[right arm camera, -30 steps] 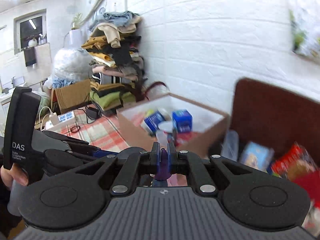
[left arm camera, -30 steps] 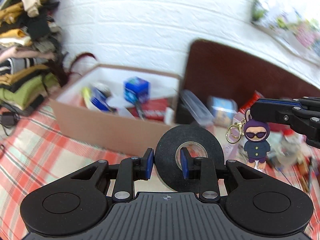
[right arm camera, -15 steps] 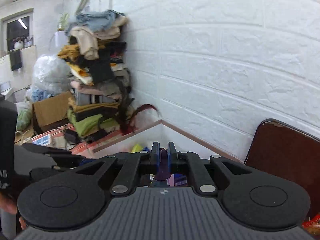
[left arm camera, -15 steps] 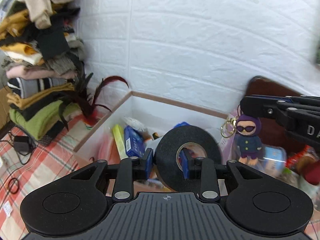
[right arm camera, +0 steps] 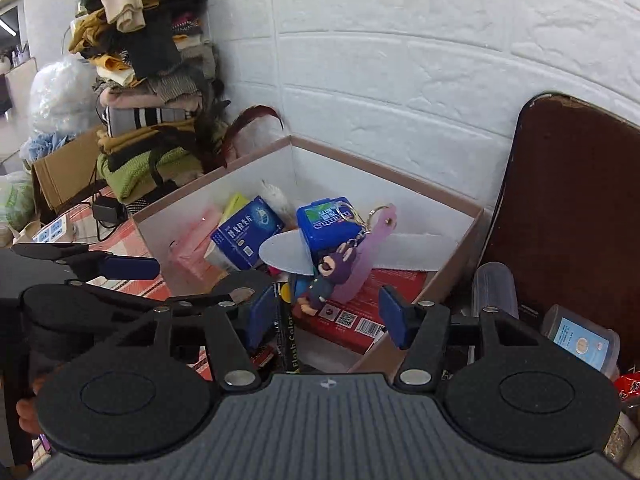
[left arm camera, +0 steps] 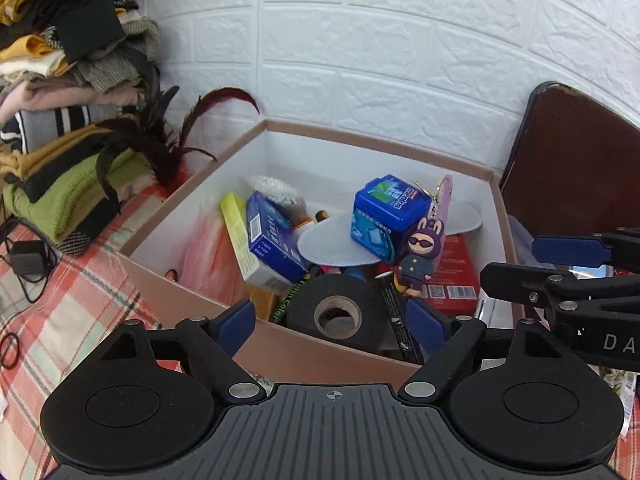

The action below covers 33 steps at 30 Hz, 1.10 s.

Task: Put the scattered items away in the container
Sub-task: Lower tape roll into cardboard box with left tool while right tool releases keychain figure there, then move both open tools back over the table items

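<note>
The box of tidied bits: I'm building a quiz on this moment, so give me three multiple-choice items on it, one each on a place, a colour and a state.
1. Where is the black tape roll?
A. on the checked cloth
B. inside the box, by its near wall
C. on the clothes pile

2. What colour is the mints tin?
A. blue
B. green
C. white

3. How does the left gripper stand to the tape roll?
A. pads pressing it
B. shut beside it
C. jaws apart, clear of it

Answers: B, the roll lies behind the box's near wall; A, its sides are blue; C, both blue pads stand off the roll as the jaws are opening.
</note>
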Tool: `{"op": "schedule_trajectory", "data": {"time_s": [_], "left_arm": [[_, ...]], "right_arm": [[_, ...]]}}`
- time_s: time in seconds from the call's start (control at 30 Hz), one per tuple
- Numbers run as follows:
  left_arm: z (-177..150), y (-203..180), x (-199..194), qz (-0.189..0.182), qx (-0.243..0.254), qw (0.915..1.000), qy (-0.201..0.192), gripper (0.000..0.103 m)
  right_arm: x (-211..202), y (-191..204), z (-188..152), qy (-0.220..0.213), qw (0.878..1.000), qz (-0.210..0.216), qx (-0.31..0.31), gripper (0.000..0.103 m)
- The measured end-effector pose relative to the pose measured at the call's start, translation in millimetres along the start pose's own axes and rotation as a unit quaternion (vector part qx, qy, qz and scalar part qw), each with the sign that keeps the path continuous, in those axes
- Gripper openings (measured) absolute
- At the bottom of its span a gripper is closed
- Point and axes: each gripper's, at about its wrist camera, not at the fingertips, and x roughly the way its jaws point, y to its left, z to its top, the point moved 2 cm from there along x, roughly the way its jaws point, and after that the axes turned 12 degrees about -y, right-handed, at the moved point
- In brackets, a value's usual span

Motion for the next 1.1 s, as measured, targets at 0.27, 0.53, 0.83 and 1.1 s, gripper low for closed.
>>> {"op": "schedule_trajectory", "data": {"time_s": [0.27,0.53,0.83,1.1], "left_arm": [[5,-9,-35,0.003,0.007,0.9999,-0.015,0.091],[-1,-44,-86,-0.023,0.03,0.9984,-0.043,0.092],[-35,-121,-142,-0.095,0.072,0.9908,-0.063,0.097],[-125,-196,-153,-0.147,0.097,0.9834,-0.046,0.103]], "right_arm": [[-38,11,19,-0.035,0.999,0.014,-0.002,0.079],[-101,12,14,-0.081,0.993,0.08,0.012,0.094],[-204,-8,-24,-0.129,0.99,0.058,0.003,0.103],[-272,-44,-132,-0.181,0.976,-0.008,0.124,0.103]]}}
